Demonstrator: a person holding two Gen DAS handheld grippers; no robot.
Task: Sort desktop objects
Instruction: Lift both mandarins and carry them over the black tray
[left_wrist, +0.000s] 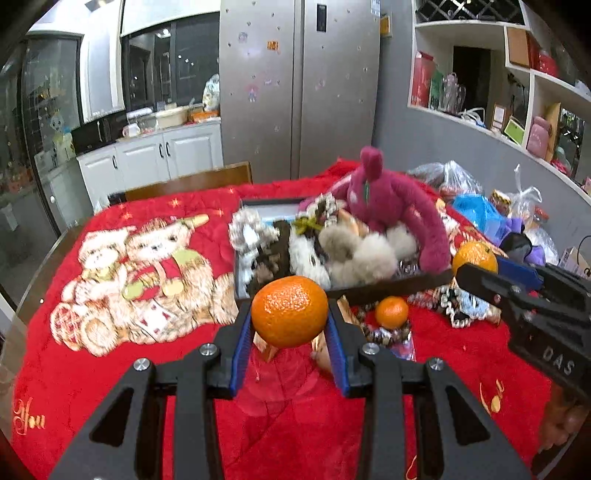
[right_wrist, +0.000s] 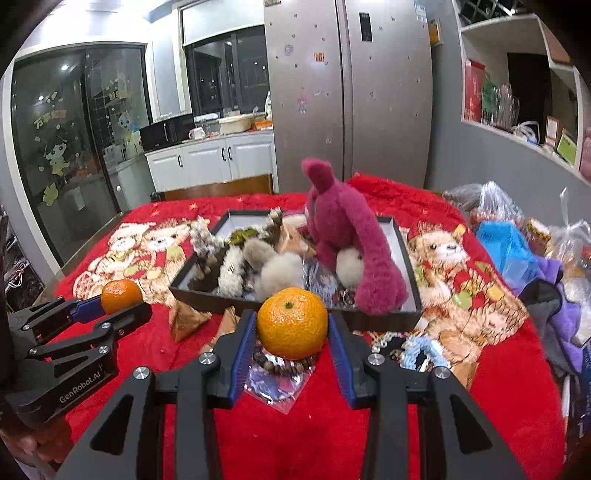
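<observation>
My left gripper (left_wrist: 290, 317) is shut on a mandarin (left_wrist: 289, 311) and holds it above the red cloth, in front of the black tray (left_wrist: 388, 286). It also shows in the right wrist view (right_wrist: 122, 301) with that mandarin (right_wrist: 120, 295). My right gripper (right_wrist: 291, 326) is shut on a second mandarin (right_wrist: 292, 323), near the tray's (right_wrist: 207, 295) front rim; it also shows in the left wrist view (left_wrist: 474, 266) with its mandarin (left_wrist: 474, 256). A third, smaller mandarin (left_wrist: 392, 312) lies on the cloth. The tray holds a magenta plush toy (right_wrist: 343, 229) and fluffy pom-poms (right_wrist: 280, 273).
A bead bracelet (right_wrist: 284, 363) on a plastic packet lies under the right gripper. Gold foil packets (right_wrist: 188, 319), scrunchies (right_wrist: 417, 349) and plastic bags (right_wrist: 506, 243) lie on the red bear-print cloth (right_wrist: 461, 280). A wooden chair (right_wrist: 225, 188) stands behind the table.
</observation>
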